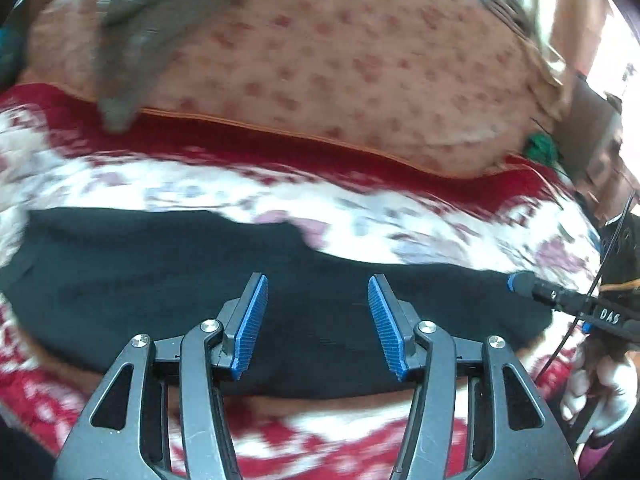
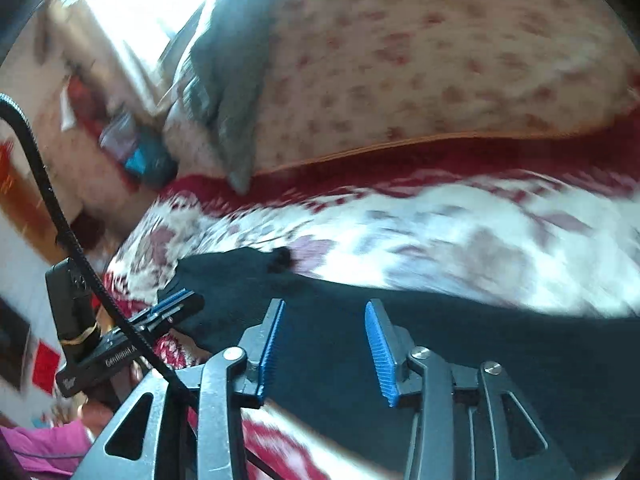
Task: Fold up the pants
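Black pants [image 1: 160, 280] lie flat across a red and white floral bedspread [image 1: 160, 184]. In the left wrist view my left gripper [image 1: 318, 292] is open just above the middle of the pants, holding nothing. In the right wrist view the pants [image 2: 500, 340] spread to the right and my right gripper [image 2: 325, 316] is open over them, empty. The right gripper's tip shows at the right of the left wrist view [image 1: 520, 280], over the pants' end. The left gripper shows at the left of the right wrist view [image 2: 176, 300], at the pants' other end.
A big cream cushion with red spots [image 1: 360, 60] lies behind the bedspread, with a grey cloth [image 1: 132, 40] draped on it. A black cable [image 2: 48, 188] hangs at the left of the right wrist view. Bright window light is at the far edges.
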`<state>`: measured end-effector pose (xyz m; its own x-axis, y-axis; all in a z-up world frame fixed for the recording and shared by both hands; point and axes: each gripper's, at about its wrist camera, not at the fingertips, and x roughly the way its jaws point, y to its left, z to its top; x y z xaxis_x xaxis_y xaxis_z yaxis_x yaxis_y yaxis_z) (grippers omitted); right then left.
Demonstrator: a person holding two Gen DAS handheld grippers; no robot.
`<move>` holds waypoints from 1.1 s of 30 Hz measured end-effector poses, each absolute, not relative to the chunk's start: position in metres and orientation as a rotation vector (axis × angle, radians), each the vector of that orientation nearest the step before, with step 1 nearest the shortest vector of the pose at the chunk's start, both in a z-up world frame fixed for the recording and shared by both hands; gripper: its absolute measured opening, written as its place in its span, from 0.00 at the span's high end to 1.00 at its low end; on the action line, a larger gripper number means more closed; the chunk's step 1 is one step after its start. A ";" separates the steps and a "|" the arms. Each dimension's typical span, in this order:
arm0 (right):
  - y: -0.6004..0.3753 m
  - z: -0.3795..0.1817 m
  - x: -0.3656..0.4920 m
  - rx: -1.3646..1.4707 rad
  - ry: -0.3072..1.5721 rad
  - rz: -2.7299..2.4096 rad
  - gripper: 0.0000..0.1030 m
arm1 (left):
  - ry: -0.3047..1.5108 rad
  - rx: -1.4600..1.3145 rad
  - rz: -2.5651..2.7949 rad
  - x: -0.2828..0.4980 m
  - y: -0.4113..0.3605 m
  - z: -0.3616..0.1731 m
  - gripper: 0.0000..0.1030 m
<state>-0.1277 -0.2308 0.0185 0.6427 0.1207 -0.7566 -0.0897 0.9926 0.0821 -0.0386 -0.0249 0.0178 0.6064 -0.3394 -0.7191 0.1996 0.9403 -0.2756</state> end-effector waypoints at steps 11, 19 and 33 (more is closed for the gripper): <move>-0.354 0.049 -0.232 0.279 0.832 -0.158 0.53 | 1.004 -0.157 -0.543 -0.015 -0.133 0.006 0.49; -0.371 0.032 -0.245 0.398 0.837 -0.201 0.51 | 1.043 -0.026 -0.770 0.006 -0.202 0.011 0.49; -0.408 0.021 -0.238 0.608 0.688 -0.177 0.50 | 1.177 0.214 -0.983 0.042 -0.275 -0.024 0.49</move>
